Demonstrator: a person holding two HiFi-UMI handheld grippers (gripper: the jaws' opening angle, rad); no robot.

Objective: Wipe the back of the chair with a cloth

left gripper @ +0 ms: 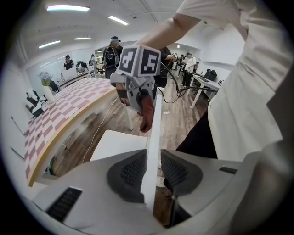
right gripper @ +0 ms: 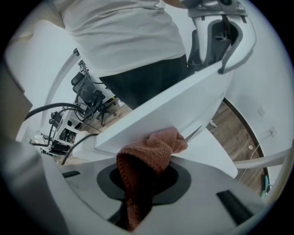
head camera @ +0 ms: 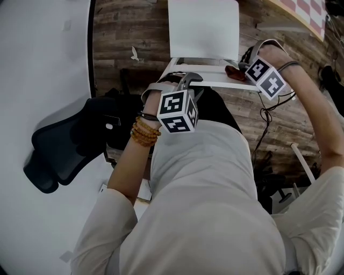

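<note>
A white chair stands in front of me, its seat (head camera: 203,27) at the top of the head view and its back's top rail (head camera: 215,81) just below. My left gripper (head camera: 188,81) is shut on that rail; in the left gripper view the thin white back (left gripper: 154,133) runs between the dark pads (left gripper: 131,172). My right gripper (head camera: 243,70) is shut on a reddish-brown cloth (right gripper: 149,158). The cloth is pressed against the chair back (right gripper: 174,108), to the right of the left gripper. It also shows as the cloth (left gripper: 147,112) hanging beside the rail.
A black office chair (head camera: 70,145) sits at my left against a white rounded table (head camera: 37,64). A checkered mat (head camera: 309,11) lies at the far right, and cables (head camera: 263,129) run over the wooden floor. Several people (left gripper: 112,50) stand far off.
</note>
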